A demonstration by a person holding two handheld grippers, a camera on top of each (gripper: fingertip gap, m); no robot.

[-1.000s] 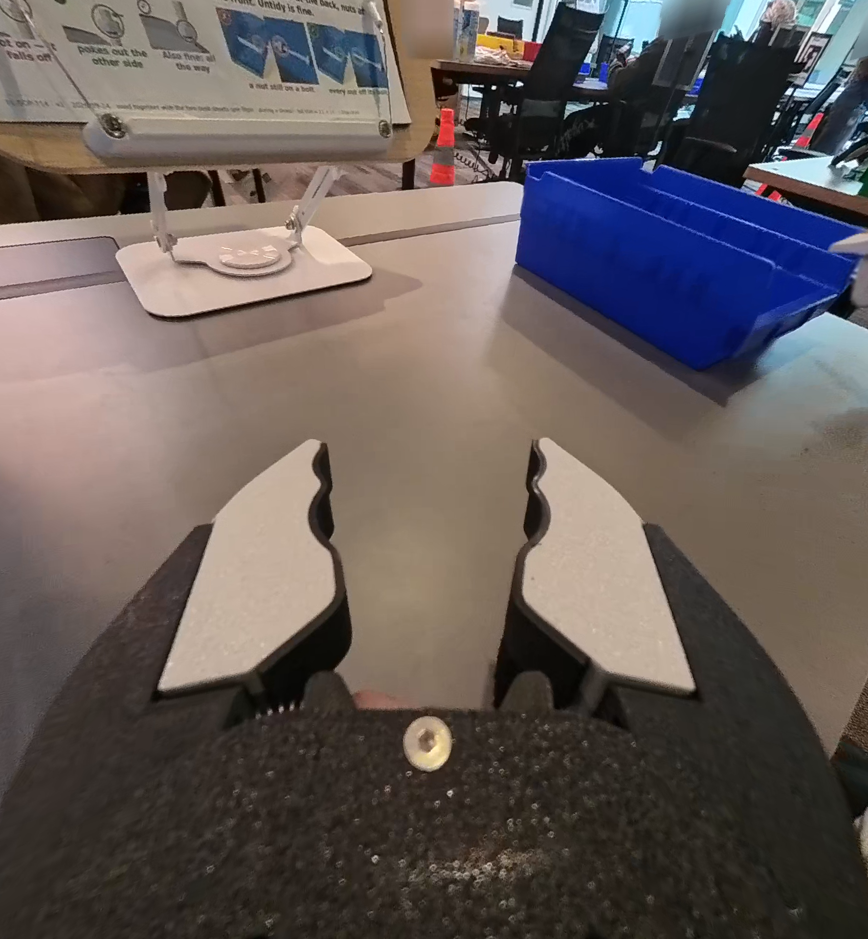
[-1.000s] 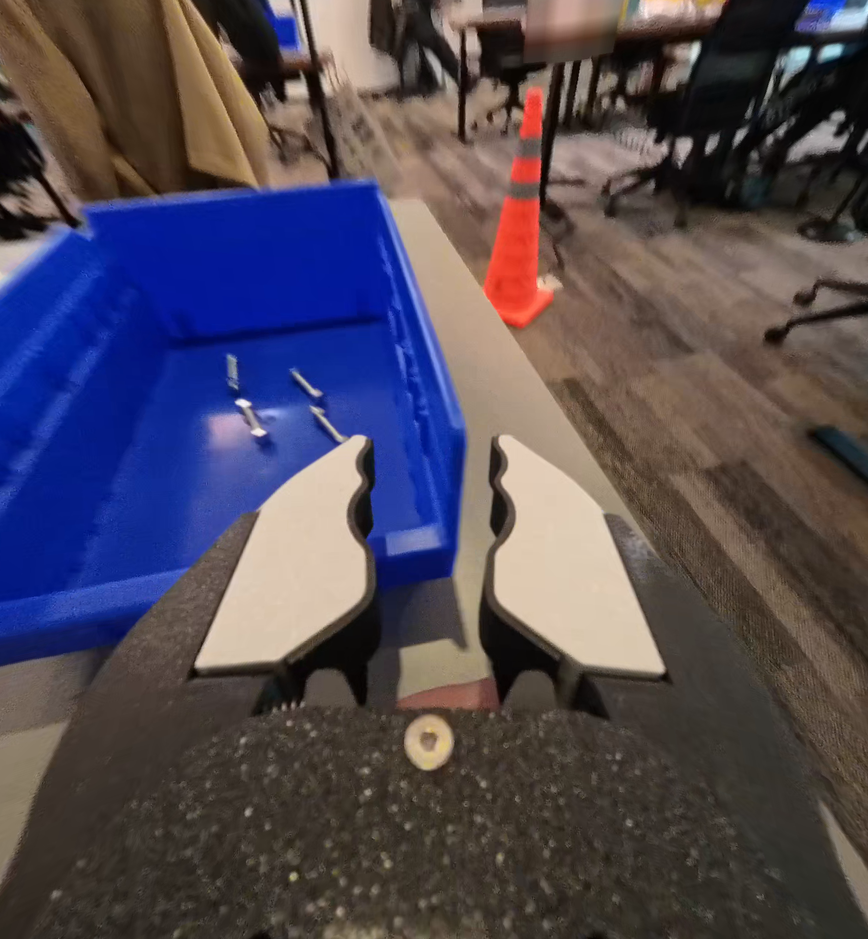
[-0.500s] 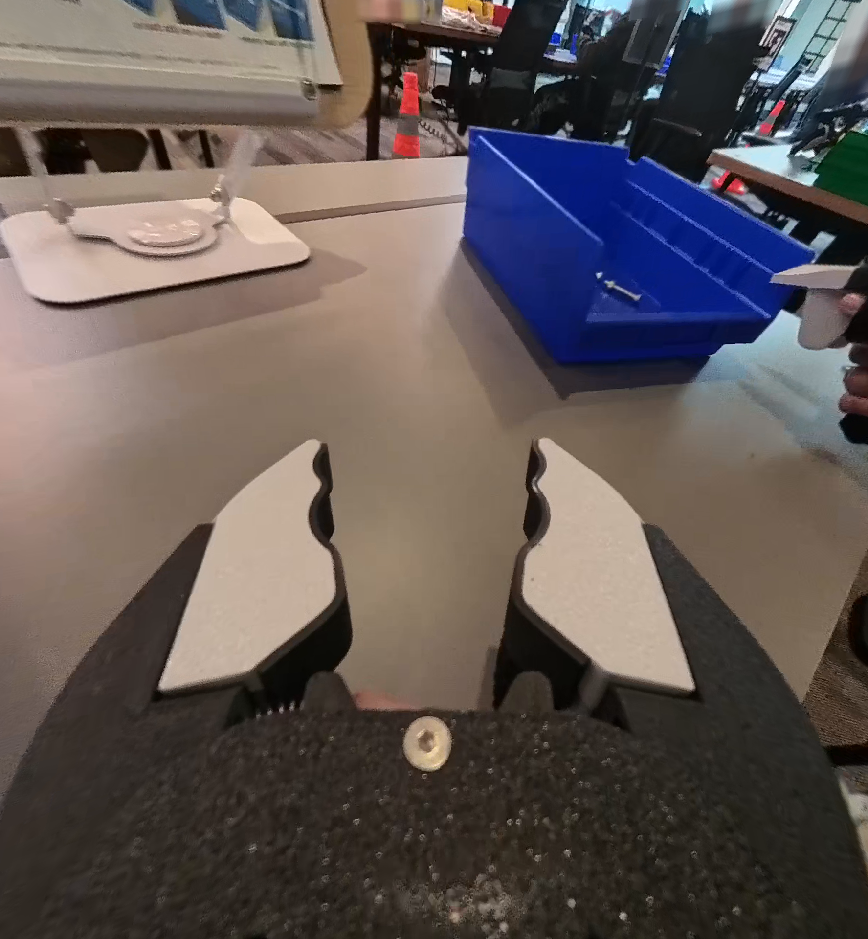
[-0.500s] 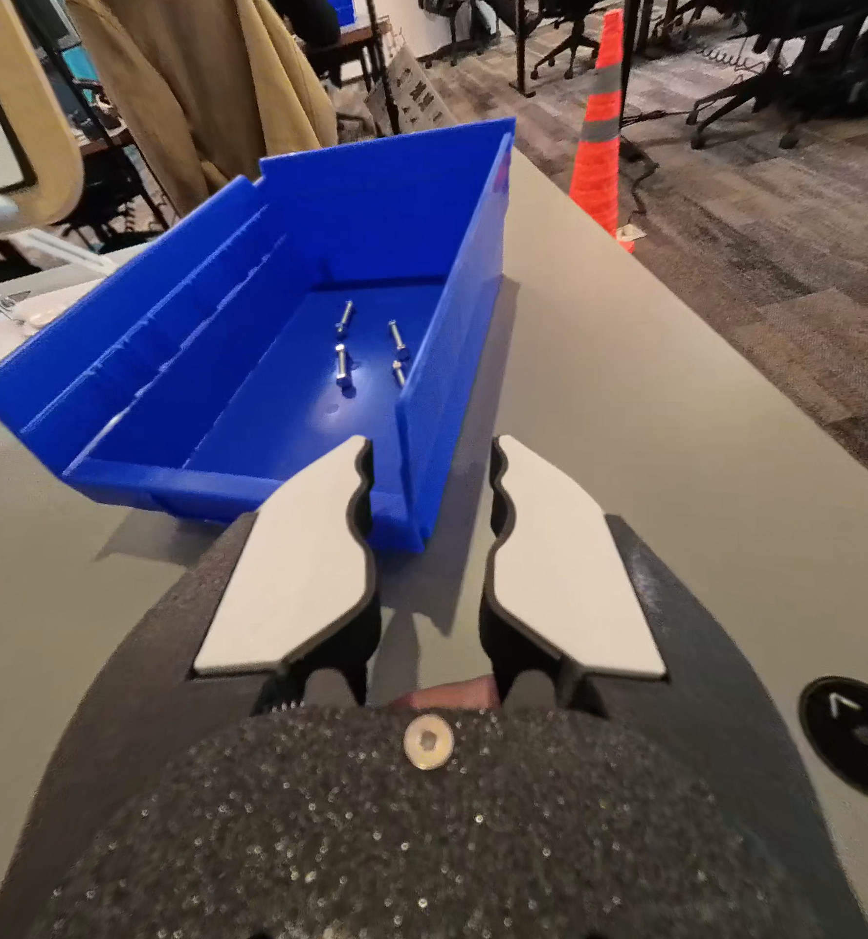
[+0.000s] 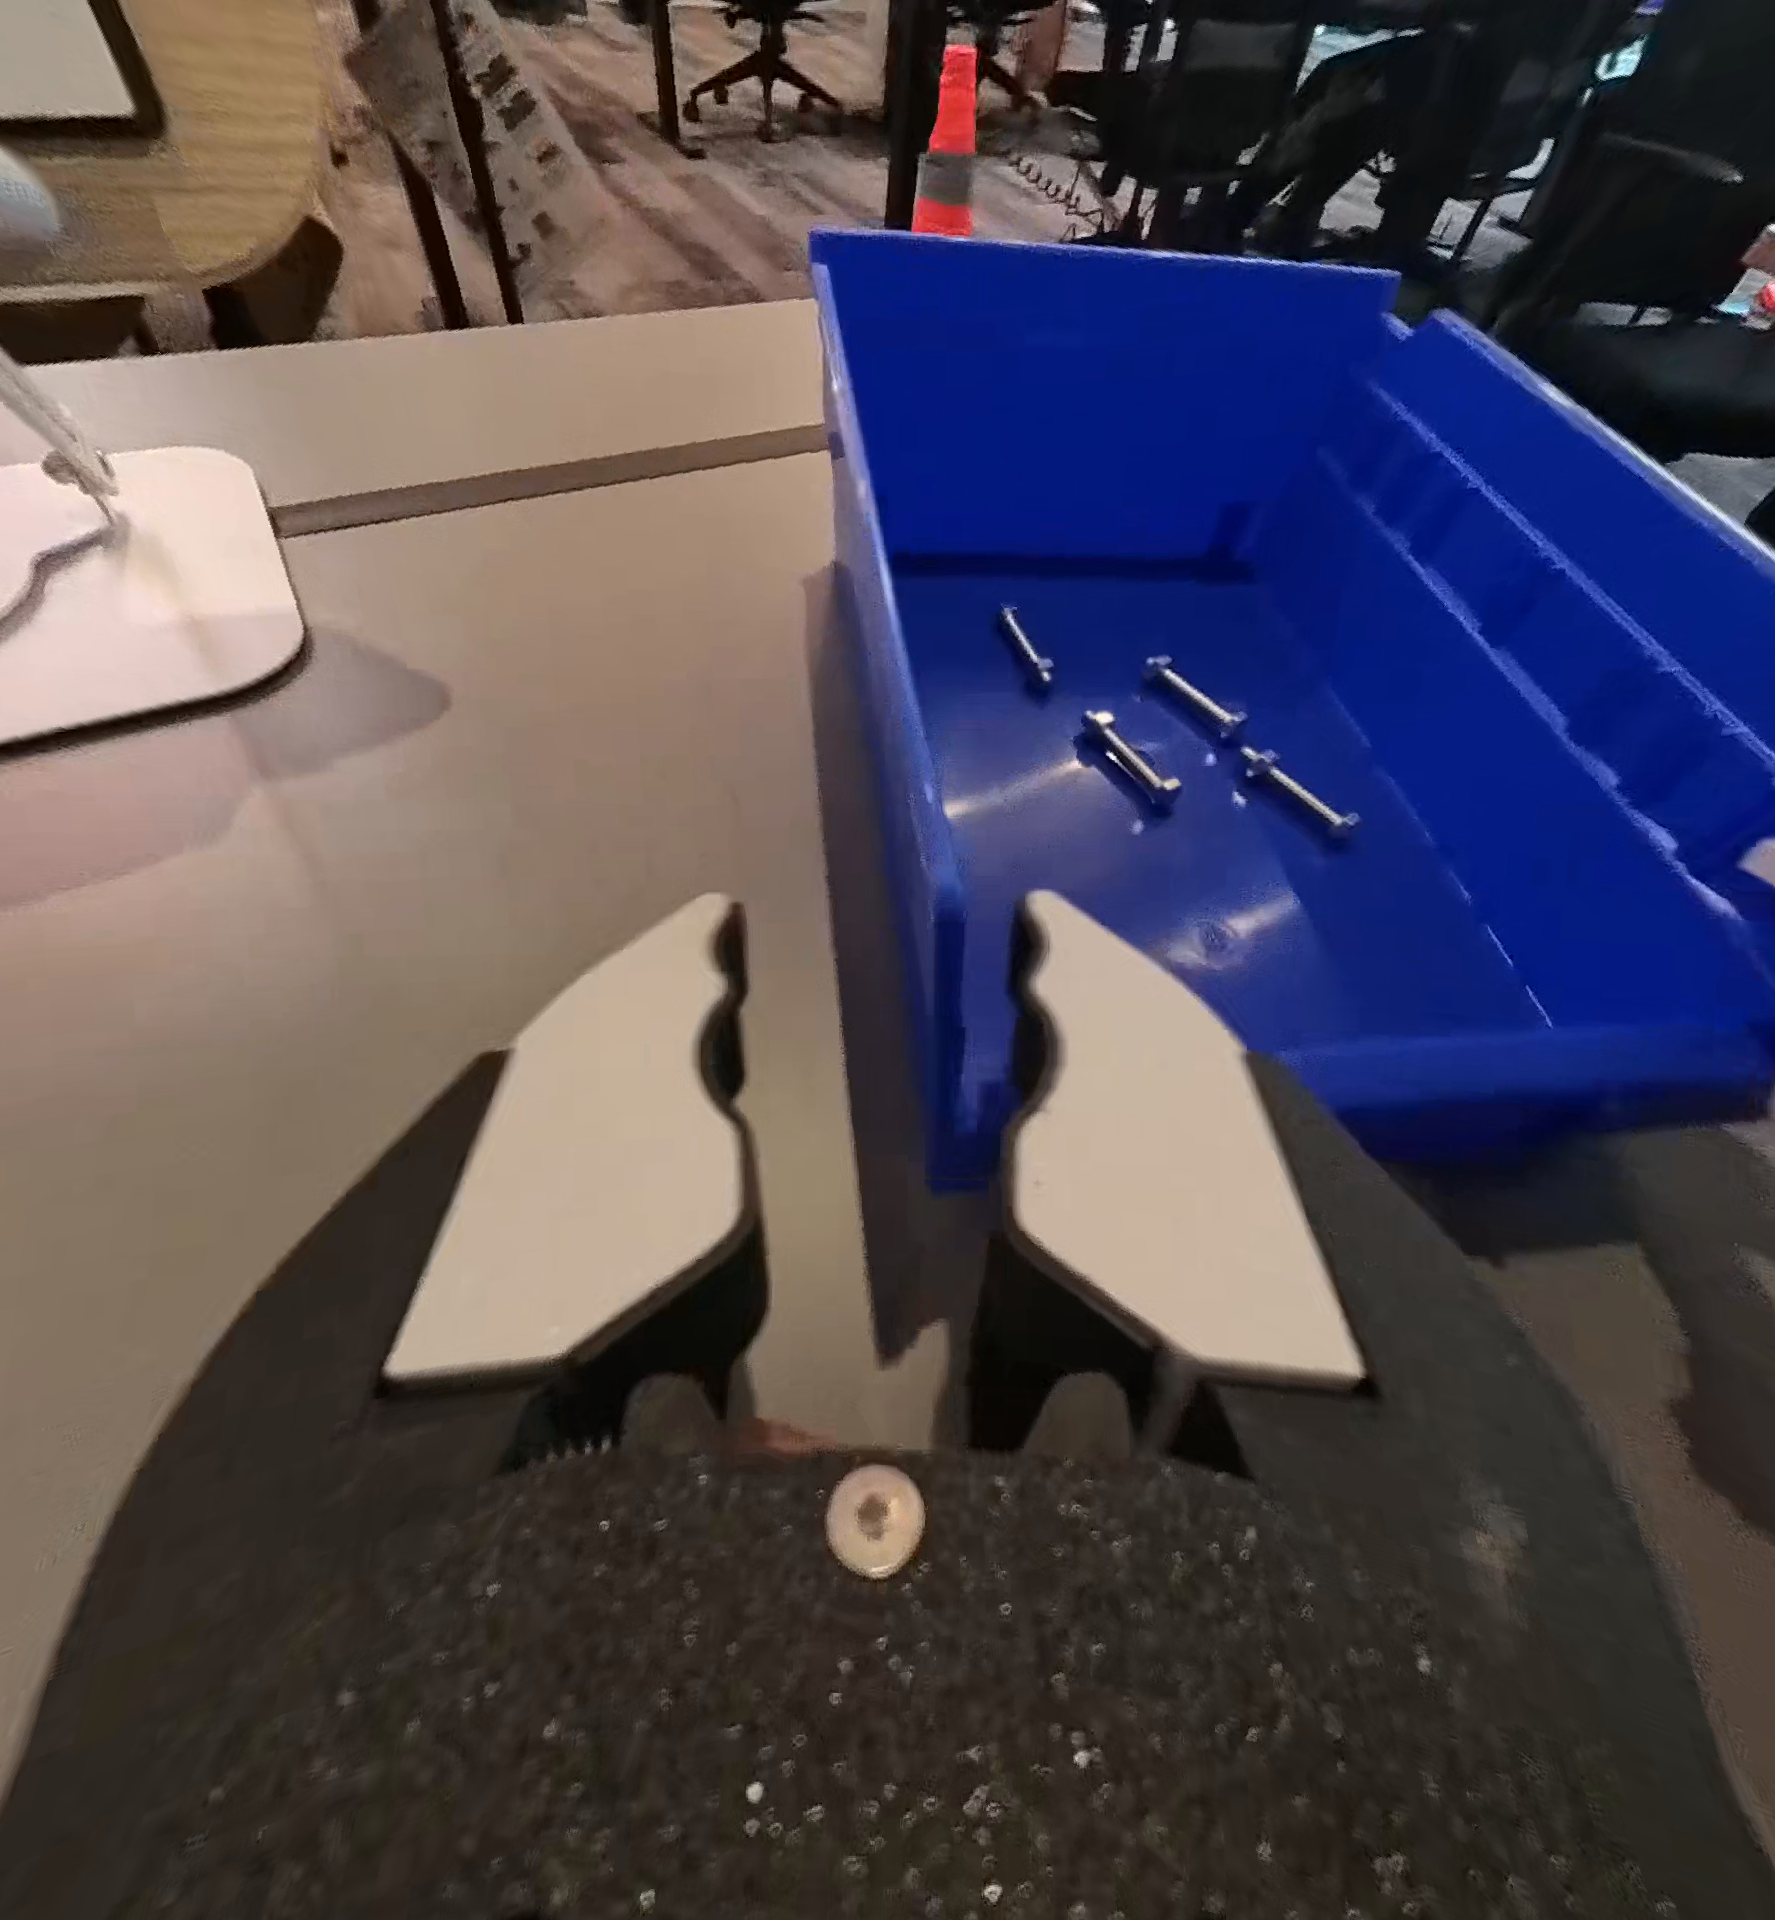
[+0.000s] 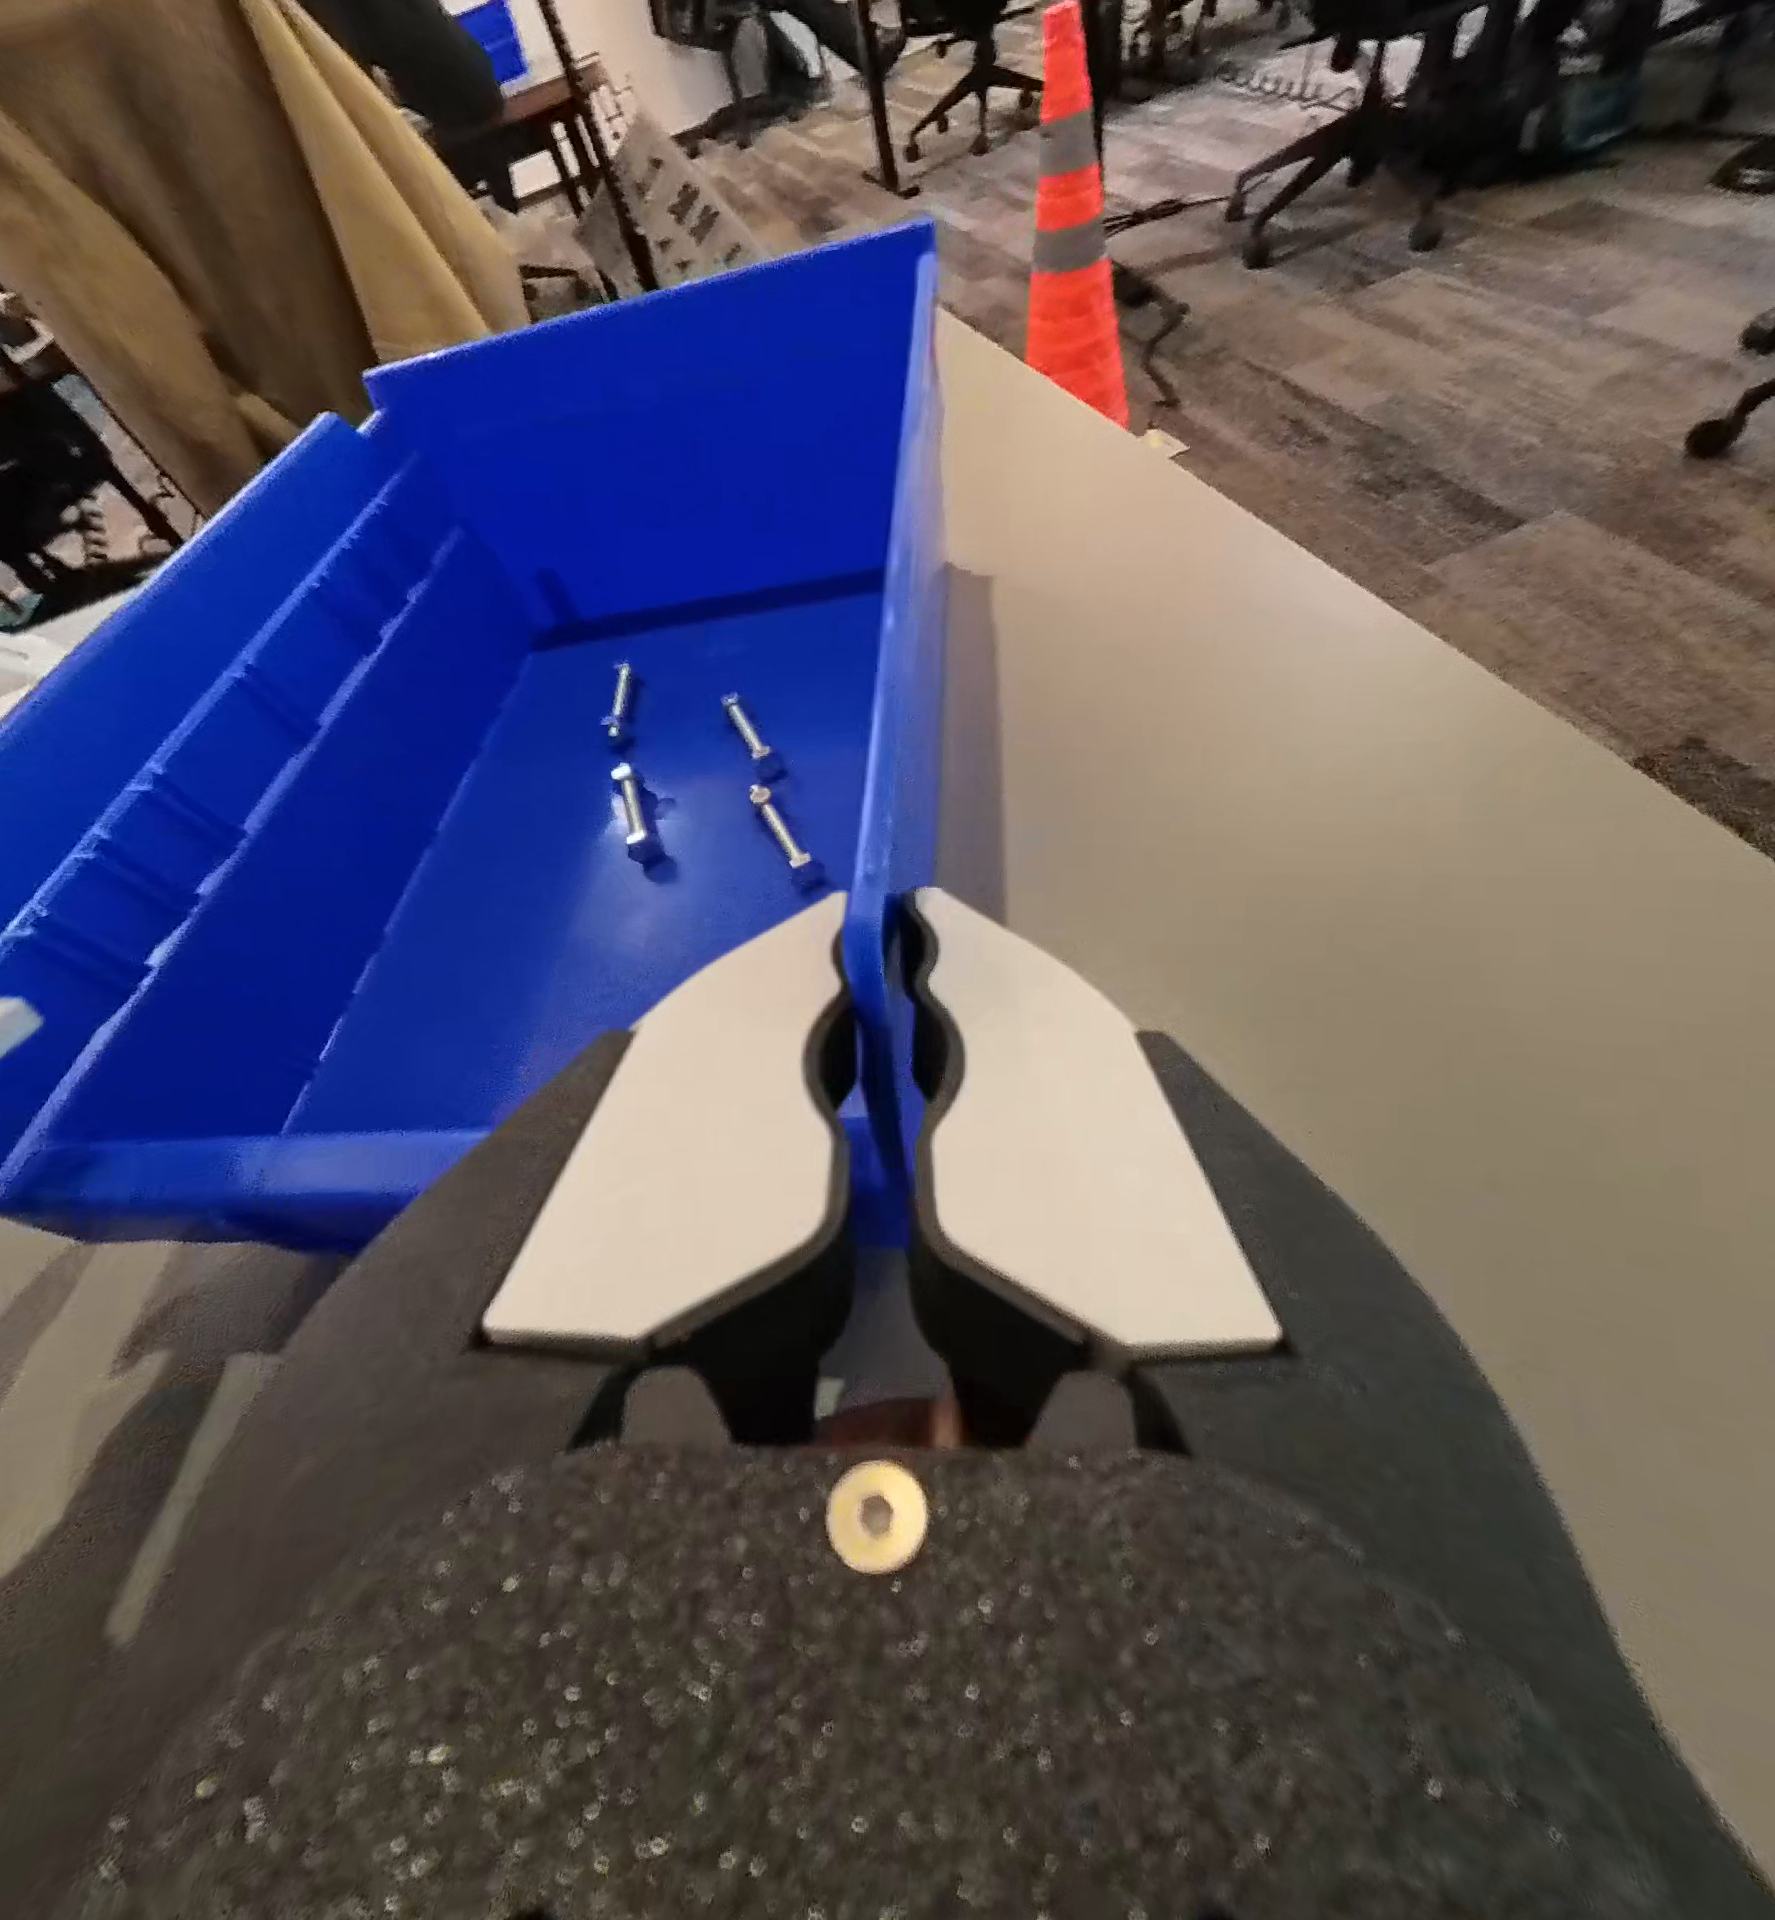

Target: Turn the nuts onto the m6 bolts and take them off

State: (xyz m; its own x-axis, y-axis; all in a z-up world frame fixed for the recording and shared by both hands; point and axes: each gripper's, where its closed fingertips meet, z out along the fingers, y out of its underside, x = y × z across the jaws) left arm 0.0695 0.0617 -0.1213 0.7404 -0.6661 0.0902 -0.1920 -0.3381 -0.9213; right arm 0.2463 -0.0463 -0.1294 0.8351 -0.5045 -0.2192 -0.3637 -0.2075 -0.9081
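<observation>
Four bolts lie in the bin: small, hard, slippery, best pinched mid-shank. My right claw pinches the bin wall; my left straddles the other, spread.

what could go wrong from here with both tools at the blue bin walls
1. The right tool is shut on one thin side wall of the blue plastic bin, while the left tool only straddles the opposite wall, with a gap at its outer pad. Pulling now would likely turn or tilt the bin.
2. The four silver bolts with nuts lie loose on the smooth bin floor; a jerk could roll them together or against a wall.
</observation>
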